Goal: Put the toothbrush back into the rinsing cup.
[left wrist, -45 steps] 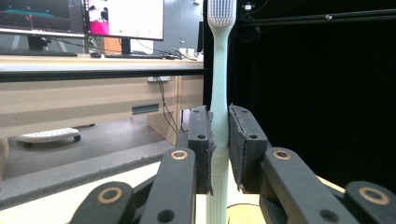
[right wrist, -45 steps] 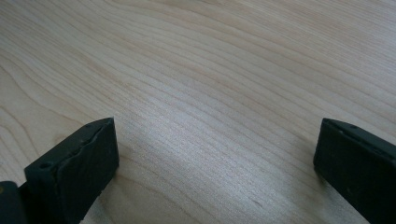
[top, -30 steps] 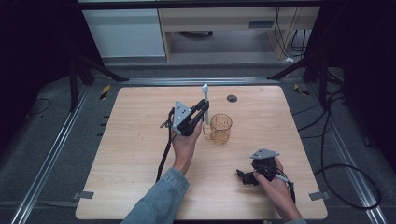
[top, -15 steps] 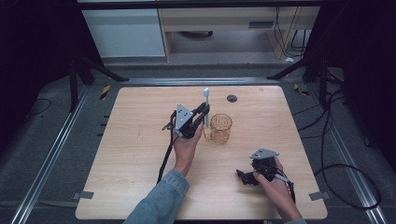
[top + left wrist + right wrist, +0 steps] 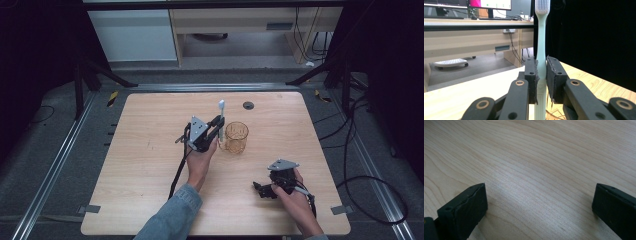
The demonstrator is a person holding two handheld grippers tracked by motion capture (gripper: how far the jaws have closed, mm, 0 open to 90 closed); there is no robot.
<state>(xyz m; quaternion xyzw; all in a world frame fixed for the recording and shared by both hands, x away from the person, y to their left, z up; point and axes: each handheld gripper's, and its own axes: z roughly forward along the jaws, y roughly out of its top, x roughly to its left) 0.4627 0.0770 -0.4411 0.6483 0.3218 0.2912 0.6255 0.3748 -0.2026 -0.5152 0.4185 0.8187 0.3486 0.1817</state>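
Note:
A pale green toothbrush [image 5: 541, 50] stands upright with its bristle head at the top, and my left gripper [image 5: 541, 77] is shut on its handle. In the high view that left gripper [image 5: 218, 127] holds the toothbrush [image 5: 221, 112] just left of a clear amber cup [image 5: 236, 137] standing on the wooden table [image 5: 145, 165]. The brush's lower end is hidden behind the jaws. My right gripper [image 5: 262, 190] rests near the table's front right, pointing left. Its jaws stand wide apart in the right gripper view [image 5: 540, 205], with only bare wood between them.
A small dark round hole or cap [image 5: 248, 105] lies at the table's far edge, behind the cup. Cables [image 5: 370, 180] trail over the floor to the right of the table. Metal rails [image 5: 55, 165] run along the table's left side.
My left gripper has sunk a little with the toothbrush, drawing closer to the cup's left side. The right gripper has stayed where it was.

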